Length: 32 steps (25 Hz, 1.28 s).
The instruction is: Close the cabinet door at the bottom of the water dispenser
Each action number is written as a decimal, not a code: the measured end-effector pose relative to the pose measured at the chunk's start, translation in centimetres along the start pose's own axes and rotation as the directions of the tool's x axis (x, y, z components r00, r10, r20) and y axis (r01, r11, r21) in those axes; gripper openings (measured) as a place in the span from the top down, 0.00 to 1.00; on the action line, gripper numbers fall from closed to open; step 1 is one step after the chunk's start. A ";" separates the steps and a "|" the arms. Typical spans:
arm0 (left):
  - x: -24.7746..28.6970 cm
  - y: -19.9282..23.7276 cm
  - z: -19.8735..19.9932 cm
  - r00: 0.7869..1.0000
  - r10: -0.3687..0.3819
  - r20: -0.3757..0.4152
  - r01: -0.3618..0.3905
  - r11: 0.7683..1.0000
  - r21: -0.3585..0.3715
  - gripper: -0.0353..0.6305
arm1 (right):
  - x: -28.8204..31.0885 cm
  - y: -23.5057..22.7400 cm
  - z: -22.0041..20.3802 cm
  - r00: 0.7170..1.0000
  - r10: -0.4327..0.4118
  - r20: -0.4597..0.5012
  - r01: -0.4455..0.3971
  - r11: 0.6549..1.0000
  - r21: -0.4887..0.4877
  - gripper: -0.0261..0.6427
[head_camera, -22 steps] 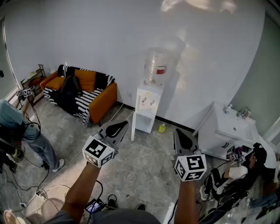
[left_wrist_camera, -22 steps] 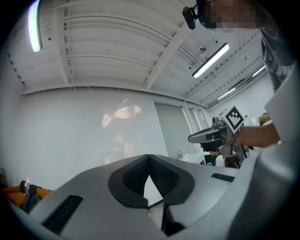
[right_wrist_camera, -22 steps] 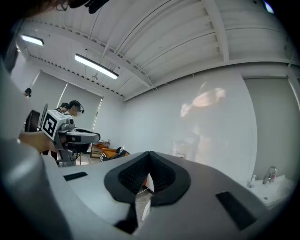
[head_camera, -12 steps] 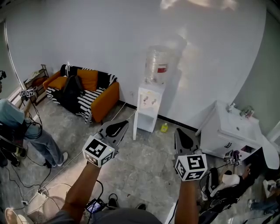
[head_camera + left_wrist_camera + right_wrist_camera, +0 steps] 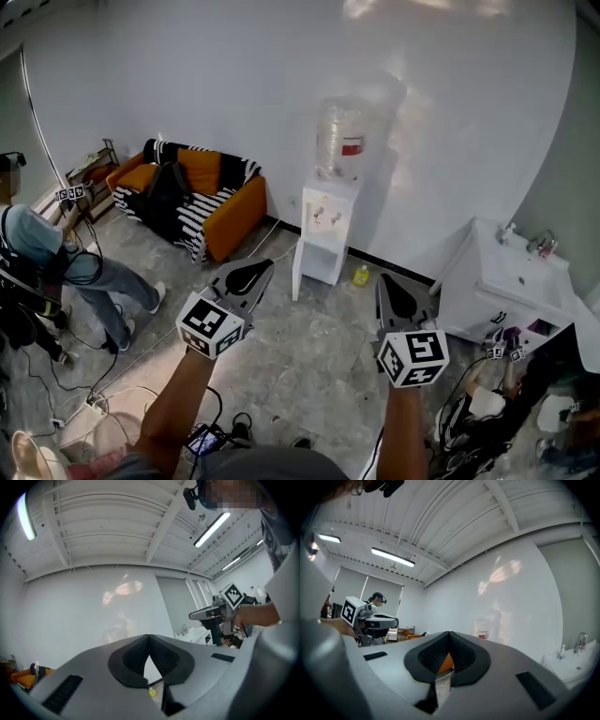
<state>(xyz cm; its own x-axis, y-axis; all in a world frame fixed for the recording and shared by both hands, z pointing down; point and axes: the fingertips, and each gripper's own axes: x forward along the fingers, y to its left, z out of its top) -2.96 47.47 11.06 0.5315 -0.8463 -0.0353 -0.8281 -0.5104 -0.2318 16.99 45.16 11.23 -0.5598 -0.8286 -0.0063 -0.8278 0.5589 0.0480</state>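
- Approach stage, by the look of it: both tongs are held in the air on the near side of the room, well apart from the water dispenser (image 5: pixel 330 223), which stands against the far wall.
- Cabinet door (image 5: pixel 297 269) at the dispenser's bottom stands open, swung out toward the near left. The compartment behind it is open to view.
- Left gripper (image 5: pixel 253 274): jaws together at the tips, nothing between them.
- Right gripper (image 5: pixel 389 291): jaws likewise together and empty.
- Next move, as judged: walk both tongs up to the dispenser, get one behind the door's outer face on its left, and push it right and back until it sits flush. Shut jaws should serve for a push.
- Yellow bottle (image 5: pixel 361 275) sits on the floor just right of the dispenser's base, off the door's swing as far as can be told.
- Orange sofa (image 5: pixel 202 192) is along the far wall to the left, and a white sink unit (image 5: pixel 506 281) is to the right. Both are apart from the dispenser.
- Person (image 5: pixel 56 267) stands far left, with cables on the near-left floor, neither on the direct line.
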 end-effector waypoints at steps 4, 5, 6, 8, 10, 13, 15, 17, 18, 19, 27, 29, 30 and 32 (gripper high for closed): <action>0.7 -1.0 -0.3 1.000 0.017 -0.011 -0.017 1.000 0.014 0.92 | -0.1 -1.6 -0.8 1.000 0.006 -0.003 -0.006 1.000 -0.002 0.92; 0.8 -1.2 -0.3 1.000 0.020 -0.014 -0.020 1.000 0.017 0.92 | -0.2 -1.9 -1.0 1.000 0.007 -0.001 -0.007 1.000 0.000 0.92; 0.9 -1.4 -0.3 1.000 0.022 -0.017 -0.022 1.000 0.020 0.92 | -0.2 -2.1 -1.1 1.000 0.008 0.000 -0.008 1.000 0.002 0.92; 1.4 -1.6 -0.3 1.000 0.022 -0.019 -0.022 1.000 0.020 0.92 | -0.3 -2.5 -1.3 1.000 0.009 -0.002 -0.009 1.000 0.004 0.92; 1.9 -1.6 -0.2 1.000 0.021 -0.018 -0.020 1.000 0.018 0.92 | -0.1 -3.0 -1.4 1.000 0.007 -0.006 -0.007 1.000 0.003 0.92; 2.6 -1.4 -0.4 1.000 0.016 -0.019 -0.015 1.000 0.015 0.92 | 0.2 -3.9 -1.7 1.000 -0.005 -0.012 0.005 1.000 0.010 0.92; 3.1 -1.3 -0.8 1.000 0.010 -0.021 -0.009 1.000 0.010 0.92 | 0.5 -4.3 -2.1 1.000 -0.013 -0.018 0.013 1.000 0.012 0.92; 3.6 -0.9 -1.4 1.000 0.003 -0.021 -0.003 1.000 0.001 0.92 | 0.8 -4.5 -2.5 0.999 -0.022 -0.027 0.022 1.000 0.009 0.92; 3.9 -0.6 -1.8 1.000 -0.001 -0.021 0.001 1.000 -0.004 0.92 | 1.0 -4.5 -2.6 0.999 -0.026 -0.030 0.027 1.000 0.006 0.92; 4.2 -0.3 -2.0 1.000 -0.005 -0.019 0.004 1.000 -0.008 0.92 | 1.3 -4.6 -2.7 0.999 -0.032 -0.031 0.032 0.999 0.003 0.92; 8.2 3.4 -3.5 0.998 -0.058 0.028 0.059 0.998 -0.037 0.92 | 4.7 -6.0 -3.1 0.993 -0.102 -0.051 0.101 0.995 -0.025 0.92; 9.2 4.4 -3.7 0.996 -0.074 0.042 0.076 0.996 -0.038 0.92 | 5.7 -6.1 -3.1 0.992 -0.117 -0.053 0.116 0.993 -0.028 0.92; 9.7 5.0 -3.8 0.995 -0.083 0.047 0.084 0.996 -0.039 0.92 | 6.3 -6.1 -3.1 0.991 -0.124 -0.054 0.123 0.992 -0.031 0.92; 10.5 6.5 -4.0 0.994 -0.095 0.053 0.097 0.994 -0.044 0.92 | 7.5 -6.2 -3.0 0.988 -0.139 -0.060 0.138 0.990 -0.035 0.92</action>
<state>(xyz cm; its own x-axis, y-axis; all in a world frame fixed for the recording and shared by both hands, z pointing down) -3.42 34.65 13.06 0.6164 -0.7847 -0.0649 -0.7795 -0.5966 -0.1909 18.00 35.36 13.83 -0.4357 -0.8988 0.0471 -0.8952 0.4382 0.0813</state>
